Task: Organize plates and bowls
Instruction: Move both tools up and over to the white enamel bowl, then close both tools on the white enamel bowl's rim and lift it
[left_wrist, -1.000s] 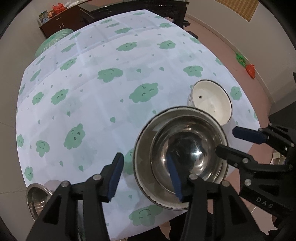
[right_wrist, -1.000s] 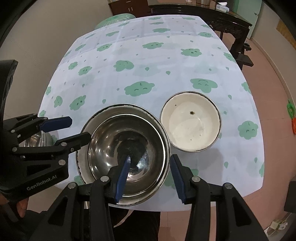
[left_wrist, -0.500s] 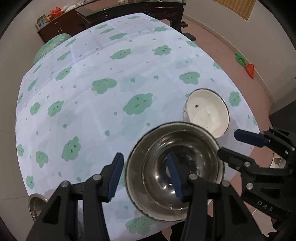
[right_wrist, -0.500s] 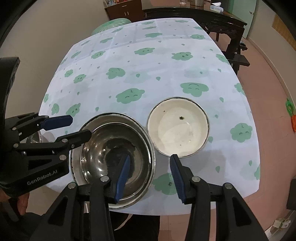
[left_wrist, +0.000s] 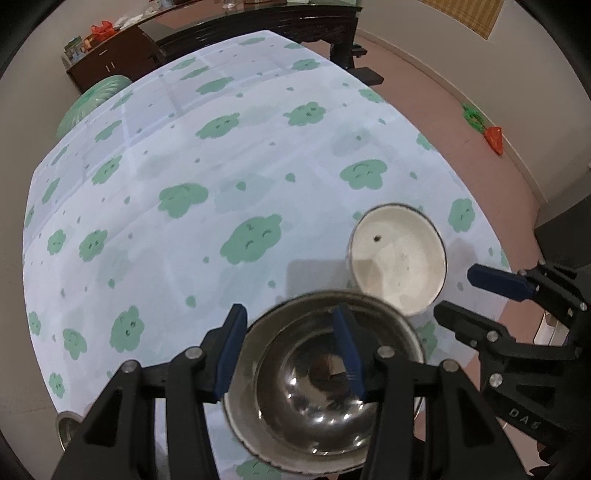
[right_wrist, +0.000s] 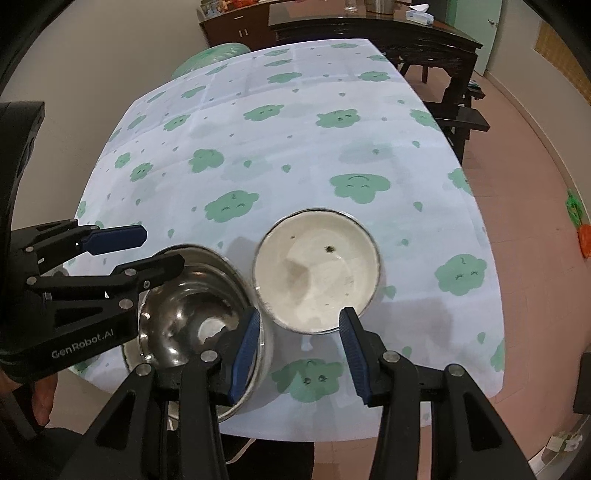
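A shiny steel bowl (left_wrist: 317, 387) (right_wrist: 192, 306) sits nested in a wider rimmed bowl near the table's front edge. My left gripper (left_wrist: 288, 354) hangs open over it, one finger above the inside and the other outside the left rim, pressing on nothing. A white enamel bowl (left_wrist: 399, 258) (right_wrist: 317, 273) with a dark speck stands just right of the steel one. My right gripper (right_wrist: 299, 354) is open above the white bowl's near rim, its left finger over the steel bowl's edge. Each gripper shows in the other's view: the right gripper (left_wrist: 469, 295), the left gripper (right_wrist: 147, 249).
The table wears a pale cloth (left_wrist: 221, 184) printed with green clouds. A small steel bowl (left_wrist: 64, 424) peeks in at the front left corner. A dark wooden table (right_wrist: 406, 33) and cabinet stand behind. A hand (right_wrist: 40, 398) holds the left gripper.
Both grippers have shifted to the right over the table. The steel bowl has slid left in both views, and the white bowl now lies ahead of the right gripper's fingers. Both gaps are unchanged.
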